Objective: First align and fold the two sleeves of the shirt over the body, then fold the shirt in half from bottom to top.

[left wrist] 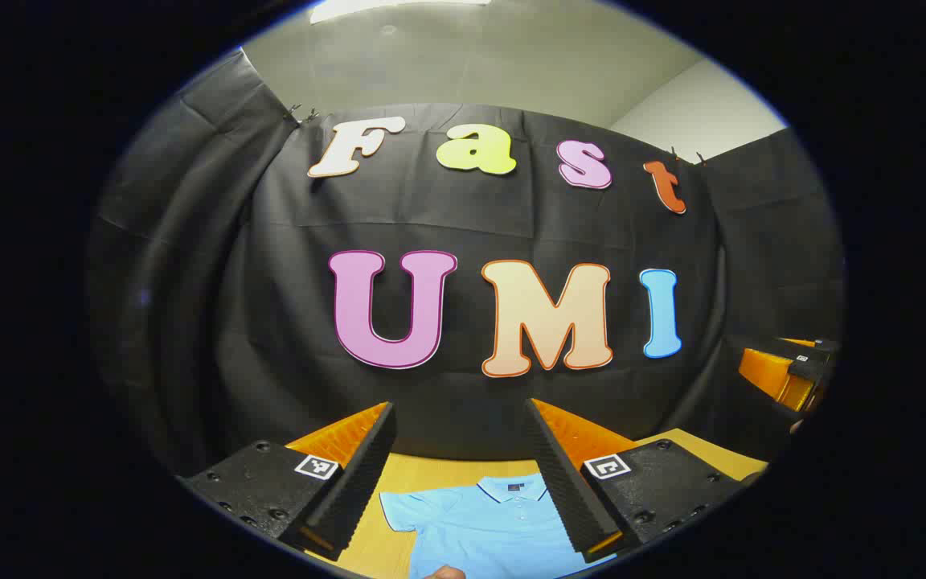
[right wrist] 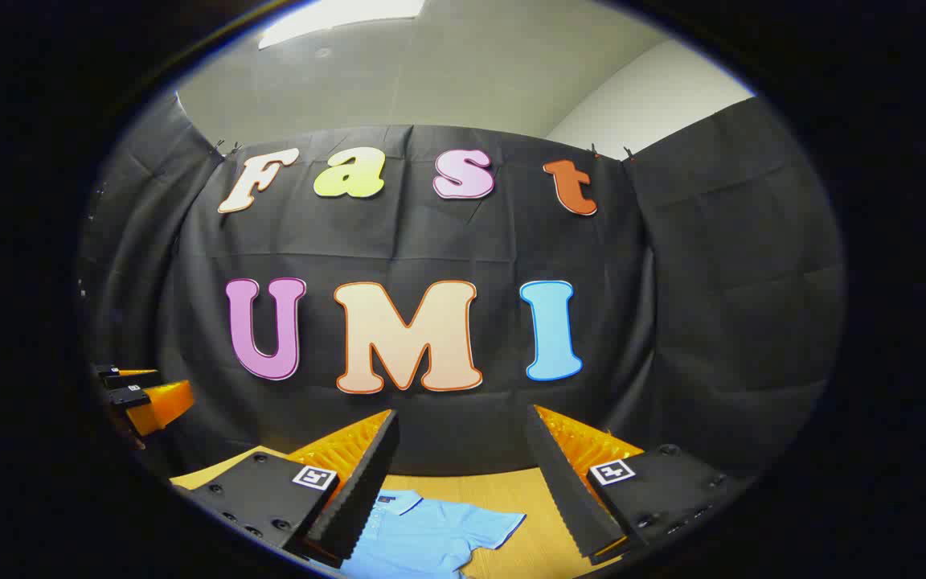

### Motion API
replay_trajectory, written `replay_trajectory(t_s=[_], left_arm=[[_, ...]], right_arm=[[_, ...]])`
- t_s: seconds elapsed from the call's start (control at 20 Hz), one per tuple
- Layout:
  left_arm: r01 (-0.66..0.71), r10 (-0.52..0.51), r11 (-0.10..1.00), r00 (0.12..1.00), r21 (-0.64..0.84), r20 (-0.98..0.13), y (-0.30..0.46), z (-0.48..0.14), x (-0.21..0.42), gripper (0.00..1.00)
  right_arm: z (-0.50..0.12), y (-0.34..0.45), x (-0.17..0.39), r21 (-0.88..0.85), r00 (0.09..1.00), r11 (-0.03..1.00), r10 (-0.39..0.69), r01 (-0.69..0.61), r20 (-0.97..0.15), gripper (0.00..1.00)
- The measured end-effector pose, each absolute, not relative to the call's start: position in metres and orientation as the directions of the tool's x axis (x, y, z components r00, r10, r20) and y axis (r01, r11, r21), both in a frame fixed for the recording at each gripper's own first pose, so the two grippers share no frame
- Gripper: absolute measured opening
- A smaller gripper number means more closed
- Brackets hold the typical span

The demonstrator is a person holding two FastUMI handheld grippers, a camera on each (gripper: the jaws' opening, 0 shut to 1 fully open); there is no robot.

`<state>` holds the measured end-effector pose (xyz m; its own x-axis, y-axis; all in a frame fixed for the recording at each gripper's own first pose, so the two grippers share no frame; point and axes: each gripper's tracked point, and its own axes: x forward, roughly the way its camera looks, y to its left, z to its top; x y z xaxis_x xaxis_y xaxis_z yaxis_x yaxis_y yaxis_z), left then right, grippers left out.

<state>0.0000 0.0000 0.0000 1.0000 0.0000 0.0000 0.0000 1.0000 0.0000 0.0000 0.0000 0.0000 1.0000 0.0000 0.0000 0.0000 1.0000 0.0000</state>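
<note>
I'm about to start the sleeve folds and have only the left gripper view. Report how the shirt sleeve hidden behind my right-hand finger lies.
Observer: In the right gripper view, that sleeve lies spread flat on the table, not yet folded over the shirt.
Operator: Now report the right tongs.
Observer: The right tongs are open, with nothing between the fingers.
Operator: Say where the collar sits from there.
Observer: The collar shows just beside the left-hand finger in that picture, so the right tongs point past the sleeve side of the shirt.
</note>
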Motion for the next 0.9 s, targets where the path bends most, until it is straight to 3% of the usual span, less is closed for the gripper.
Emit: replay_trajectory(t_s=[0.9], left_arm=[[-0.027, 0.027, 0.999, 1.0, 0.027, 0.007, 0.0001, 0.0002, -0.0057, 0.95]], right_arm=[[-0.0013, -0.0019, 0.0083, -0.051, 1.0, 0.998, 0.029, -0.028, 0.01, 1.0]])
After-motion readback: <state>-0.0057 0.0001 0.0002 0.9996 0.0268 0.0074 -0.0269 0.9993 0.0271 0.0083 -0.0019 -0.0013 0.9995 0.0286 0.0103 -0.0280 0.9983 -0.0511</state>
